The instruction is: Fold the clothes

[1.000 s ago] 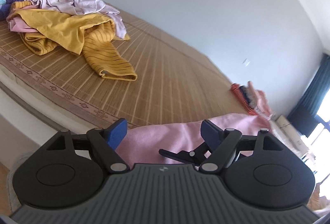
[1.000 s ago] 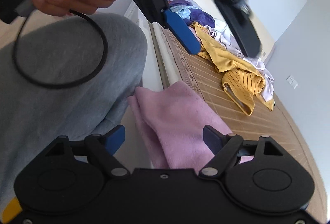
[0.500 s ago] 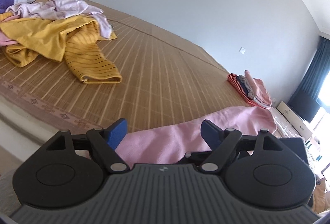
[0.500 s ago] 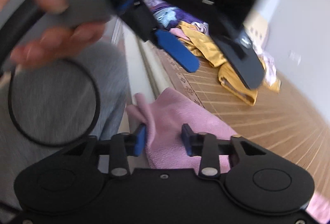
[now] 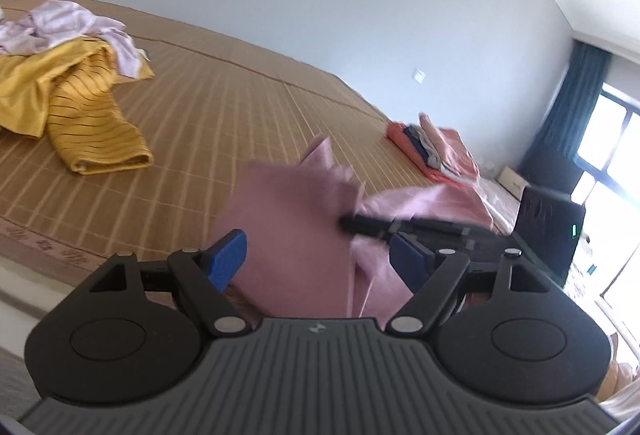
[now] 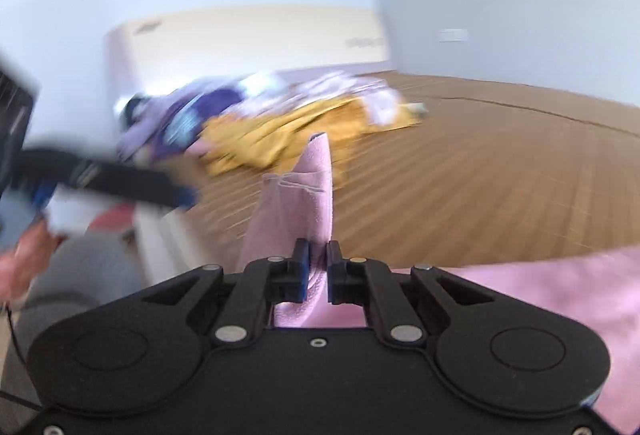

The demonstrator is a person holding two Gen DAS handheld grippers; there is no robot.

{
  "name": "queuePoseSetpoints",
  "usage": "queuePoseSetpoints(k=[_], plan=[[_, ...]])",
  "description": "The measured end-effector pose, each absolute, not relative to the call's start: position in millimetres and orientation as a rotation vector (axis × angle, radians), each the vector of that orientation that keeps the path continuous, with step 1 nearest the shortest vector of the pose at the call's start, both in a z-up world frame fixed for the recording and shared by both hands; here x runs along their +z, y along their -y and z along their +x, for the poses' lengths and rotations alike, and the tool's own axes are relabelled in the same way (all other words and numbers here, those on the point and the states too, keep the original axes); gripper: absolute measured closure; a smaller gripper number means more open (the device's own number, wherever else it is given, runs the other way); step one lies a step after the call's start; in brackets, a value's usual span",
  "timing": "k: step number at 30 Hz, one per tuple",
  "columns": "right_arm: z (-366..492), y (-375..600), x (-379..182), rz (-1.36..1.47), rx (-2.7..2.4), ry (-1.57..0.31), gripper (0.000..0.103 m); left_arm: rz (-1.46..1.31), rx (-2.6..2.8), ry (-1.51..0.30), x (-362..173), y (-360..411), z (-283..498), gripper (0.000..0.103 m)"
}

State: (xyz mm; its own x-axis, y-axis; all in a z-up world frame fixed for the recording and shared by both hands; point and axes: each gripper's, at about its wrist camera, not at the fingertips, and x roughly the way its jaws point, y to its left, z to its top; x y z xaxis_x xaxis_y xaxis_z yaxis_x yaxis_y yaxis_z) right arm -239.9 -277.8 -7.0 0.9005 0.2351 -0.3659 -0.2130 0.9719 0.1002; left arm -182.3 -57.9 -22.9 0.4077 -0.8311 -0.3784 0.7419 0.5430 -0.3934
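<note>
A pink garment (image 5: 292, 219) lies at the near edge of the bed, one corner raised off the mat. My right gripper (image 6: 317, 259) is closing its jaws to a narrow gap, and a fold of the pink garment (image 6: 312, 187) is pinched between its blue pads and stands up in front of them. In the left wrist view the right gripper (image 5: 360, 225) reaches in from the right as a blurred black finger at the raised cloth. My left gripper (image 5: 316, 259) stands open with pink cloth beyond its pads, which do not press on it. It shows blurred at the left of the right wrist view (image 6: 120, 179).
A yellow striped garment (image 5: 92, 115) and pale lilac clothes (image 5: 72, 23) are heaped on the bamboo mat (image 5: 240, 95) at the far left. A folded stack (image 5: 432, 151) sits at the mat's far right edge. A grey-clad leg (image 6: 80, 275) and a hand (image 6: 20, 259) are at the bedside.
My right gripper went from wide open to shut on the pink garment's edge, rolled upright and lifted the cloth. The left gripper swung right and stayed open.
</note>
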Motion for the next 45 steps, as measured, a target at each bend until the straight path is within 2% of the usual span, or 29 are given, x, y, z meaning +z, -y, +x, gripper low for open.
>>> queuePoseSetpoints(k=[6,16,18,19,20,21,22,23,25,27,28,29,30,31,36,39,40,41,42,43,45], plan=[[-261,339,0,0.173,0.047,-0.338,0.094,-0.125,-1.062,-0.626,-29,90,-187,0.02],[-289,413,-22,0.301,-0.205,-0.354,0.093,-0.049,-1.112,-0.699,-46,132,-191,0.02],[-292,422,-28,0.379,-0.155,-0.329,0.083,-0.049,-1.113,-0.708,-50,136,-190,0.02],[-293,424,-30,0.411,-0.112,-0.324,0.068,-0.051,-1.116,-0.714,-52,134,-190,0.02],[-289,421,-33,0.423,-0.072,-0.326,0.057,-0.053,-1.115,-0.722,-54,134,-189,0.02],[-289,419,-34,0.419,-0.051,-0.331,0.054,-0.054,-1.113,-0.732,-57,134,-189,0.02],[-285,414,-35,0.413,-0.033,-0.337,0.047,-0.054,-1.11,-0.743,-59,134,-188,0.02],[-281,409,-37,0.408,-0.017,-0.343,0.034,-0.052,-1.108,-0.754,-62,134,-188,0.02],[-270,401,-39,0.407,-0.003,-0.356,0.027,-0.048,-1.1,-0.775,-67,133,-187,0.02],[-257,394,-40,0.38,-0.022,-0.374,0.028,-0.05,-1.087,-0.787,-70,132,-186,0.02],[-249,389,-40,0.344,-0.055,-0.389,0.043,-0.054,-1.085,-0.79,-71,131,-186,0.02],[-247,387,-41,0.315,-0.064,-0.394,0.071,-0.056,-1.088,-0.792,-72,130,-186,0.02],[-246,385,-41,0.29,-0.072,-0.398,0.087,-0.057,-1.09,-0.794,-73,130,-186,0.02],[-252,387,-39,0.305,-0.066,-0.384,0.097,-0.056,-1.089,-0.794,-73,130,-187,0.02],[-291,394,-16,0.33,-0.091,-0.288,0.097,-0.038,-1.086,-0.783,-72,128,-189,0.02],[-307,405,-8,0.292,-0.215,-0.333,0.094,-0.042,-1.087,-0.789,-72,127,-188,0.02],[-307,410,-10,0.279,-0.266,-0.373,0.086,-0.04,-1.086,-0.79,-72,128,-189,0.02],[-308,415,-16,0.271,-0.316,-0.411,0.072,-0.036,-1.085,-0.788,-72,128,-189,0.02],[-310,421,-22,0.264,-0.365,-0.448,0.066,-0.034,-1.087,-0.785,-72,127,-189,0.02],[-311,427,-28,0.263,-0.401,-0.471,0.062,-0.033,-1.09,-0.786,-72,127,-189,0.02],[-316,437,-31,0.256,-0.451,-0.487,0.061,-0.035,-1.09,-0.792,-73,127,-189,0.02]])
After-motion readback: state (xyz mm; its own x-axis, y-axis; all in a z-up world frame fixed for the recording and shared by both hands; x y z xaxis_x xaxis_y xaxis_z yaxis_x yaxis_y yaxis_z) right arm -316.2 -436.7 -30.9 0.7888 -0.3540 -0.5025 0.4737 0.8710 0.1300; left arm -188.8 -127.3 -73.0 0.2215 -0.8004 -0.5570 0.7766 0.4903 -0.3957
